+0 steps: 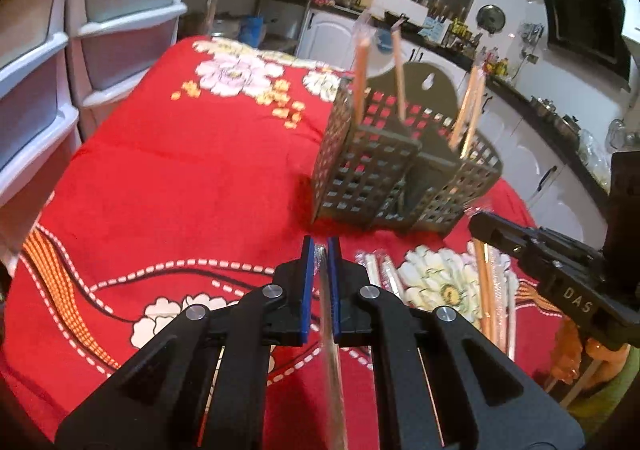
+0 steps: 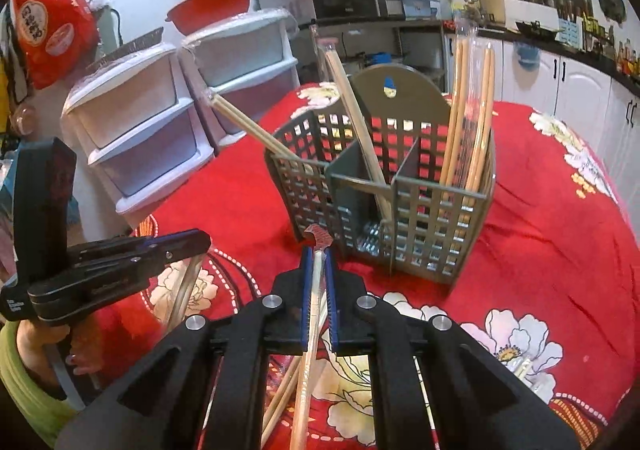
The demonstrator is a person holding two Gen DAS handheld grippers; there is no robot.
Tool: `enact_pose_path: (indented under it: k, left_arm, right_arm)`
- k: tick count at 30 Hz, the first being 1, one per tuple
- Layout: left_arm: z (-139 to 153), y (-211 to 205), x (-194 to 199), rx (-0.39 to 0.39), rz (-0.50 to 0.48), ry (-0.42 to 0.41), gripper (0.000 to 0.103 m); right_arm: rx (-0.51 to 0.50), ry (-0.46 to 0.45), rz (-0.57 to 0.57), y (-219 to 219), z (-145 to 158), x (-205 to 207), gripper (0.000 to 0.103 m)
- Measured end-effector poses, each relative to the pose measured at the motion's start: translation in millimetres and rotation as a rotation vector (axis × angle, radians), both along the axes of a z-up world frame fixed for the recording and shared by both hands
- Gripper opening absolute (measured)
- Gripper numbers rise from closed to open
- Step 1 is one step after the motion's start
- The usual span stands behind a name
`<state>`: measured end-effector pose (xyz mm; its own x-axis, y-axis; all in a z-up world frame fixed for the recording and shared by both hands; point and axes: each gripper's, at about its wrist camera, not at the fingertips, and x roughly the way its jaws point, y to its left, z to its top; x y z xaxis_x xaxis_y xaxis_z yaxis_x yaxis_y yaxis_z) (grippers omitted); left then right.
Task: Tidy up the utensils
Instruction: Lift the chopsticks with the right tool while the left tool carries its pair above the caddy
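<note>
A grey lattice utensil caddy [image 1: 404, 178] [image 2: 384, 202] with three compartments stands on the red flowered tablecloth; wrapped chopstick pairs [image 2: 468, 118] stick up from its compartments. My left gripper [image 1: 322, 246] is shut on a plastic-wrapped chopstick pair [image 1: 330, 350], held above the cloth in front of the caddy. My right gripper [image 2: 318, 256] is shut on another wrapped chopstick pair [image 2: 310, 330], its red-tipped wrapper end poking out toward the caddy. More wrapped pairs [image 1: 492, 290] lie on the cloth. Each view shows the other gripper at its side [image 1: 536, 250] [image 2: 120, 254].
White plastic drawer units [image 2: 160, 130] [image 1: 80, 50] stand beside the table's far left. Kitchen counters and cabinets [image 1: 540, 154] run behind. A person's hand [image 2: 44, 338] with a green sleeve holds the left tool. Bare red tablecloth [image 1: 180, 178] spreads left of the caddy.
</note>
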<state>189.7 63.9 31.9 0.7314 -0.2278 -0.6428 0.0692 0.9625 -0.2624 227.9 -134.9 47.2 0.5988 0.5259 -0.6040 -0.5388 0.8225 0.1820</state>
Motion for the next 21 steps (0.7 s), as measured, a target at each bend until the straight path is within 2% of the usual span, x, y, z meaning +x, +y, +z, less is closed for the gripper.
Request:
enact_pose_path:
  k: [13, 21]
  left_arm:
    - [51.7, -13.2, -1.6, 0.008, -0.041, -0.112, 0.002]
    - [86.2, -25.3, 4.1, -0.014, -0.077, -0.183, 0.002]
  right_arm:
    - [0.038, -0.092, -0.020, -14.6, 39.0, -13.5, 0.006]
    - [0.063, -0.150, -0.044, -31.2, 63.7, -19.0, 0.006]
